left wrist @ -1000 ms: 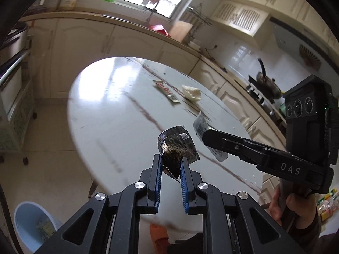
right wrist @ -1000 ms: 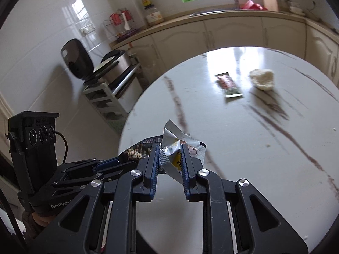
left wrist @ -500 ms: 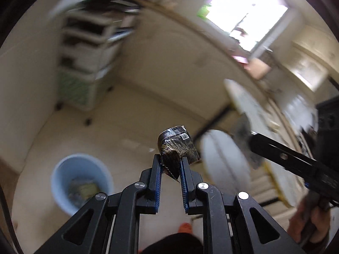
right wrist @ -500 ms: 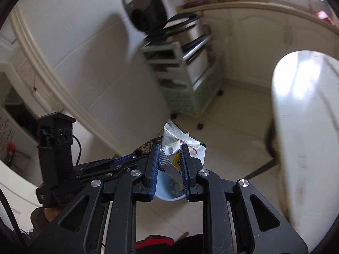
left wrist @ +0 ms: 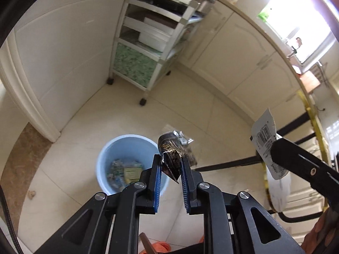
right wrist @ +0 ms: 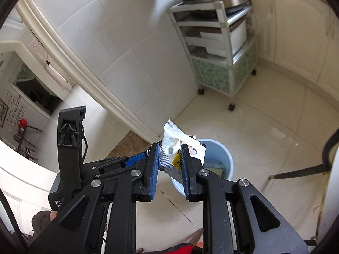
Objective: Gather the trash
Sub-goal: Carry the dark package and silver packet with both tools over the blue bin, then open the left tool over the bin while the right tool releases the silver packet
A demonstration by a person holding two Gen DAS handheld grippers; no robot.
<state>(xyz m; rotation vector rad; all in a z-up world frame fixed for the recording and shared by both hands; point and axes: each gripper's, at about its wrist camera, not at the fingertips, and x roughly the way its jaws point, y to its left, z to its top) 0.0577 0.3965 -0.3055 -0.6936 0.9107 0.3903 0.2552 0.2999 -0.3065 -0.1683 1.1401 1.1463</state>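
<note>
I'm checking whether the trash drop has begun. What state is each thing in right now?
left tongs: jaws opening, dark wrapper between the pads
dark wrapper: crumpled, not dropped yet
right tongs: shut on white packet
white packet: crumpled, held up off the floor
blue bin: upright on floor, no lid, trash already inside
shelf cart: standing on its wheels by the wall

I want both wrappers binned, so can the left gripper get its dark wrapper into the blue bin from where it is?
Probably yes: the left gripper, jaws opening around the dark wrapper, hangs beside the open blue bin, nothing between, though it seems slightly off the rim.
</note>
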